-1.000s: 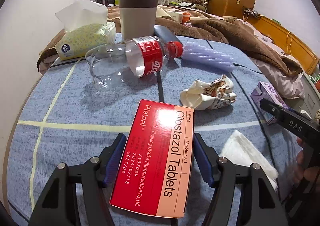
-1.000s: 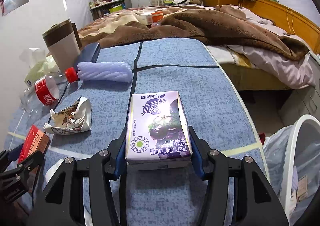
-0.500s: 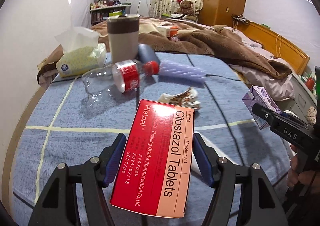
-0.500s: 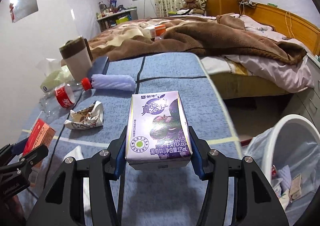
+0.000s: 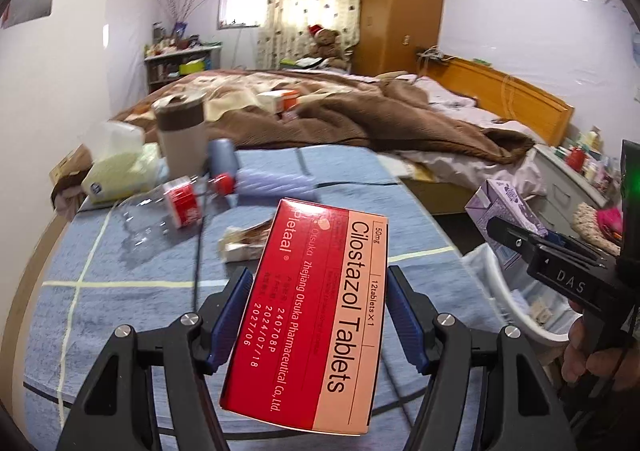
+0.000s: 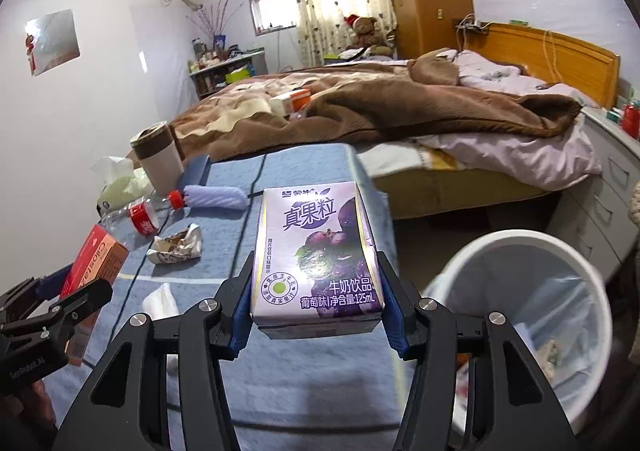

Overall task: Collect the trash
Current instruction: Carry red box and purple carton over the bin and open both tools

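Note:
My left gripper is shut on a red tablet box, held above the blue-covered table. My right gripper is shut on a purple milk carton, raised near the table's right edge. A white bin with a clear liner stands on the floor to the right, with some trash inside. On the table lie an empty plastic bottle, a crumpled wrapper and a white tissue. The carton and the right gripper's body show at the right of the left wrist view.
A tall cup, a tissue pack, a lilac ribbed object and a dark blue case sit at the table's far left. A bed with a brown blanket lies behind. Drawers stand right of the bin.
Both grippers have risen and drawn back from the table with their boxes still gripped. The bin has come further into view on the right.

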Motion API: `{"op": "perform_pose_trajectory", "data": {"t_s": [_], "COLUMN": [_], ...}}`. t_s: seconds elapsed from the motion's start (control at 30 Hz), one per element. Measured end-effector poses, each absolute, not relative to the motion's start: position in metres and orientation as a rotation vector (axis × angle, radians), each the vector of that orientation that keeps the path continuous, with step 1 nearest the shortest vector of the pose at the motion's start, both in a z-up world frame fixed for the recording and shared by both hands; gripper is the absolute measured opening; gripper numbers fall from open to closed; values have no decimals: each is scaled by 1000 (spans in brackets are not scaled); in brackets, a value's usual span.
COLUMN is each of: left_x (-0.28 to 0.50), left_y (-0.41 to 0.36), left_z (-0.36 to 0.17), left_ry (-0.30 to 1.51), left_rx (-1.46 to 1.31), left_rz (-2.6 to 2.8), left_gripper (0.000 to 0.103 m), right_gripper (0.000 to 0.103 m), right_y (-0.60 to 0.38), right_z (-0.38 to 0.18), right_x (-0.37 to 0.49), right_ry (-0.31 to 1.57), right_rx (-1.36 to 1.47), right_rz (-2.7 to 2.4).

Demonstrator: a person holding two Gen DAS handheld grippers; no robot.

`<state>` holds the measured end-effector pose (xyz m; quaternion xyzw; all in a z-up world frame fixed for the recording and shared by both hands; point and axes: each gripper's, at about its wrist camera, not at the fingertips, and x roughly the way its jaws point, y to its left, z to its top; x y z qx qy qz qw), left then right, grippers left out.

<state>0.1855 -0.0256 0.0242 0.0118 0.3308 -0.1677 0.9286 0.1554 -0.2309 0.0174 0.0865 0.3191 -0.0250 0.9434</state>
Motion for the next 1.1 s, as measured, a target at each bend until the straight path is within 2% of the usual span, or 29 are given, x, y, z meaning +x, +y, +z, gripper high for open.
{"op": "perform_pose_trajectory", "data": {"t_s": [0.6,1.1], "left_x": [155,148], "left_y": [-135,-234], "left_z": [32,9], "left_ry": [664,736], "left_rx": [68,154], "left_rz": [-573,-720], "left_gripper": [69,69], "right_gripper": [55,55], "right_y": [-308,-355], "right_z": [22,7], "right_x": [106,83], "right_ry": [628,670], "right_rx": [189,142], "right_rz": [-220,-357]}}
